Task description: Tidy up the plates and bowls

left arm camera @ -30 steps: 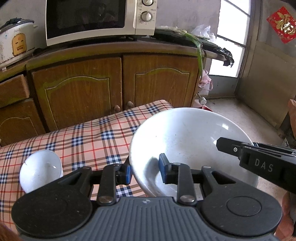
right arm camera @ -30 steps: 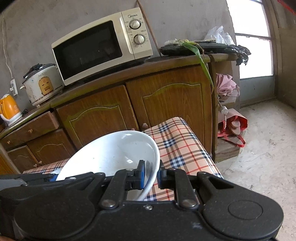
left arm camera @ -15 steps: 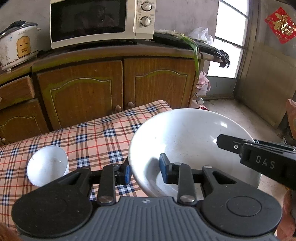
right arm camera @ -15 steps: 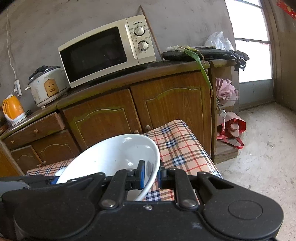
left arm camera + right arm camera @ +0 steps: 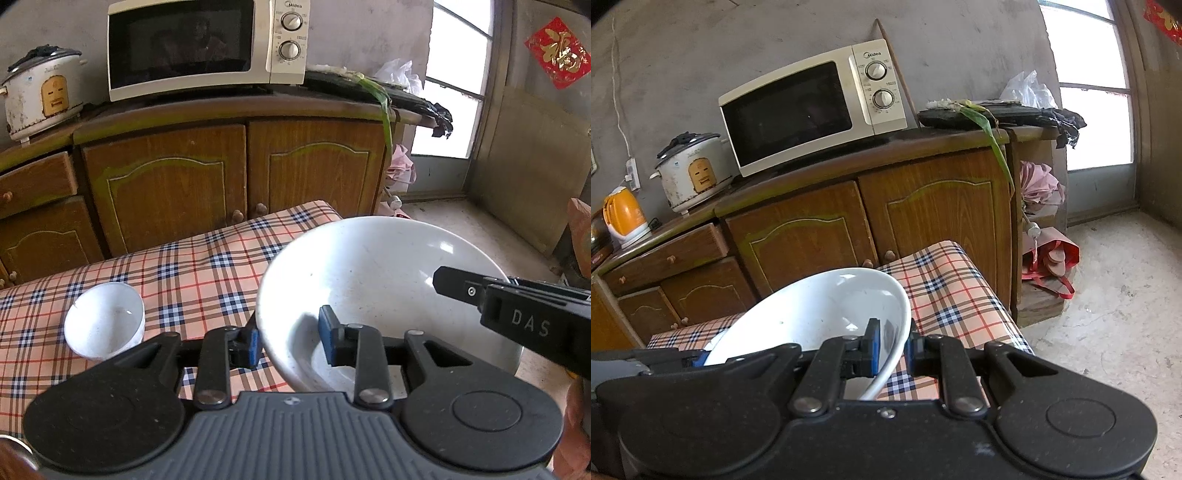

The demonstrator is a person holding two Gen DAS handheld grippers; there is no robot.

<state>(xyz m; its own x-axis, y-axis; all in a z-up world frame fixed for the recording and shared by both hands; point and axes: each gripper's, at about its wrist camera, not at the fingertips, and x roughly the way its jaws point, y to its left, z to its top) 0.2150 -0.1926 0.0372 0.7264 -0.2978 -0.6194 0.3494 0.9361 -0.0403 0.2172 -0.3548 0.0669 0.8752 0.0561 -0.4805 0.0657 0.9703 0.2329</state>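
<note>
A large white ceramic bowl [image 5: 373, 280] is held tilted in the air by both grippers, partly over the right end of a tabletop covered in red, white and navy plaid cloth [image 5: 207, 266]. The left gripper [image 5: 290, 341] has its blue-padded fingers closed on the bowl's near-left rim; the right gripper [image 5: 890, 347] pinches the opposite rim, its fingers tight on the wall. To the left, a small white bowl [image 5: 105, 319] sits on the cloth, apart from the big one. Beyond the tabletop stands a brown wooden cabinet [image 5: 229, 173] carrying a cream microwave [image 5: 207, 44], a white rice cooker [image 5: 42, 96] and an orange kettle [image 5: 624, 218].
</note>
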